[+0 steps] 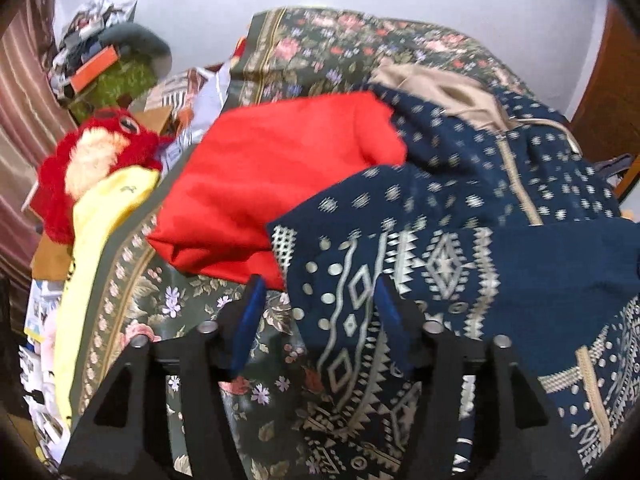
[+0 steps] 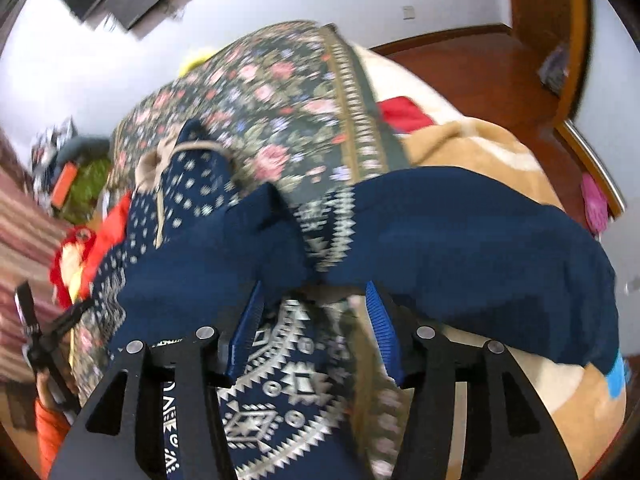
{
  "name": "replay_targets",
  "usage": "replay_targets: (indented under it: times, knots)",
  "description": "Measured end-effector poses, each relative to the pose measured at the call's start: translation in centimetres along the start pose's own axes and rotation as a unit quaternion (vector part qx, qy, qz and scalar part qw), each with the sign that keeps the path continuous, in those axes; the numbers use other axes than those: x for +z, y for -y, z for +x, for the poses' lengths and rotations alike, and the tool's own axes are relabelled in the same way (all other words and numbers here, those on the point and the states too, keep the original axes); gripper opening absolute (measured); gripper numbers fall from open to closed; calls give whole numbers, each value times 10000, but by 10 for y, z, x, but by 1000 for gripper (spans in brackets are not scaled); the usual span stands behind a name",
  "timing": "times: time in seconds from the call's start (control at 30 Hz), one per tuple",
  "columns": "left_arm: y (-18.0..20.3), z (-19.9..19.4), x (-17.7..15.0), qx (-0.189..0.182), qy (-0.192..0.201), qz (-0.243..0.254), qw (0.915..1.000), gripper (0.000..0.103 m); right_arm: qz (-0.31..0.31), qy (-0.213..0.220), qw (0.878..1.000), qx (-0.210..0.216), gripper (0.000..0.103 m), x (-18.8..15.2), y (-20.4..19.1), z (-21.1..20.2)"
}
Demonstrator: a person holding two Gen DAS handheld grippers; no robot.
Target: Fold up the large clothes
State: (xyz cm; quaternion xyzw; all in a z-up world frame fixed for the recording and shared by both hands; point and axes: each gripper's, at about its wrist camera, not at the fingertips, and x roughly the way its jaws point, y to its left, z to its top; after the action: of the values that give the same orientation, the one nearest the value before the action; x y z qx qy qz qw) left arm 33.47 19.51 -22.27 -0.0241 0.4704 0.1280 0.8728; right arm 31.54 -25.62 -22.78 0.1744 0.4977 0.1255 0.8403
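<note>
Loosely, both hand-held grippers (image 1: 318, 300) (image 2: 316, 300) gape over the navy printed garment (image 1: 460, 280)

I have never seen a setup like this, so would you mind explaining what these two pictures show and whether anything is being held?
There is no robot arm: a person holds a two-finger gripper in each hand, each carrying a fisheye camera looking along its fingers. One picture is from the left gripper, the other from the right gripper. Both look down on a bed with a floral bedspread, where a navy patterned garment, a red cloth and a yellow cloth lie. Both grippers stand open over the navy garment, gripping nothing.
</note>
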Motion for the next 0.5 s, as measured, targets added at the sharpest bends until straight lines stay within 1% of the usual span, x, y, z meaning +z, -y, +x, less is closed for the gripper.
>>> replay_targets:
  times: [0.03, 0.1, 0.17, 0.23, 0.27, 0.37, 0.43, 0.5]
  knots:
    - [4, -5, 0, -26, 40, 33, 10000, 66, 150, 32, 9999, -7, 58, -1, 10, -4]
    - [14, -15, 1, -155, 106, 100, 9998, 72, 466, 57, 9989, 19, 64, -3, 27, -8]
    - [25, -22, 1, -277, 81, 160, 9995, 84, 792, -21, 9968, 78, 64, -8, 48, -9]
    - [37, -25, 0, -412, 53, 202, 9989, 86, 1060, -73, 9943, 108, 64, -14, 63, -9]
    - [45, -26, 0, -546, 10, 222, 9983, 86, 1250, -125, 9920, 122, 64, -19, 74, -7]
    - [66, -24, -4, -909, -151, 230, 9955, 86, 1694, -252, 9846, 347, 64, -30, 94, -2]
    - [80, -20, -6, -1052, -256, 266, 9938, 86, 1930, -265, 9800, 396, 64, -34, 104, 1]
    - [97, -12, -8, -1079, -375, 367, 9928, 86, 2147, -131, 9753, 512, 64, -33, 113, 3]
